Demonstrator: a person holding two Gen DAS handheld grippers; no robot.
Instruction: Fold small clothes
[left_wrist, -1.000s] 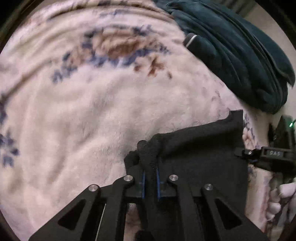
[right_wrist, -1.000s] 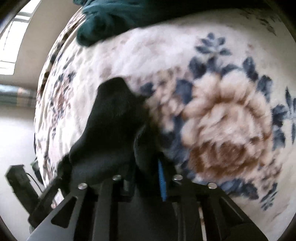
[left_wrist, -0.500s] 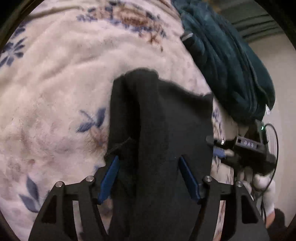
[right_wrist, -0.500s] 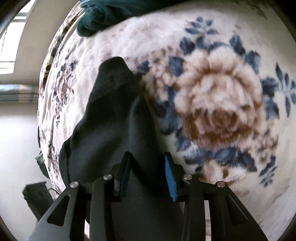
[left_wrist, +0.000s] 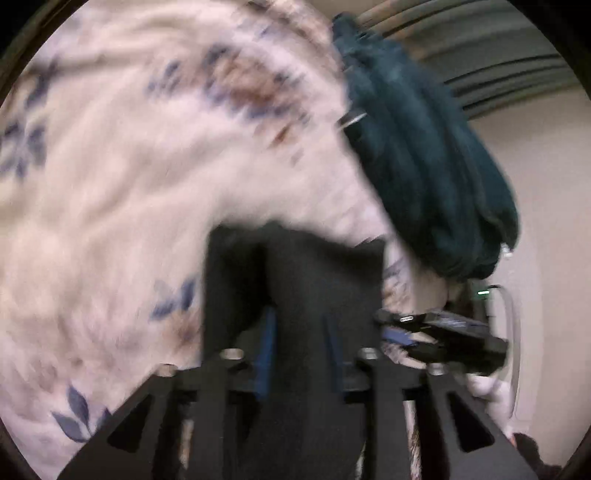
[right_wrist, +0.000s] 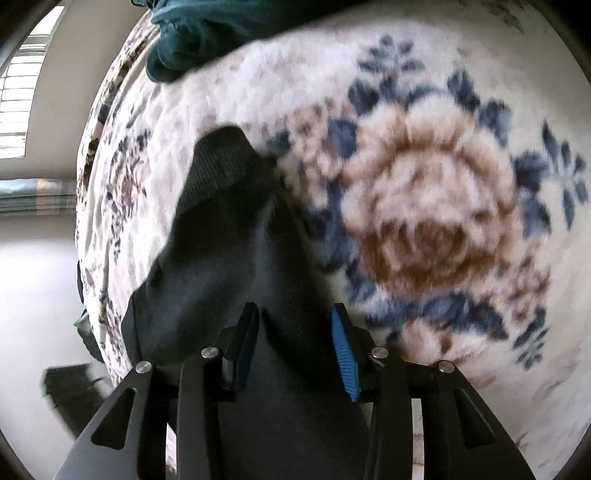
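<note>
A small black garment lies folded on a cream floral blanket. It also shows in the right wrist view. My left gripper is open, its blue pads on either side of a strip of the black cloth, not pinching it. My right gripper is open over the garment's near end, its pads apart with cloth between them. The right gripper also shows in the left wrist view at the garment's right edge. The left view is blurred.
A dark teal blanket is bunched at the far side of the bed, also in the right wrist view. The bed edge drops to the floor on the left of the right view. A window is at far left.
Both grippers have let go of the black garment and opened. The garment now lies flat on the blanket. Both grippers have pulled back a little; the left jaws are narrower than half a second ago.
</note>
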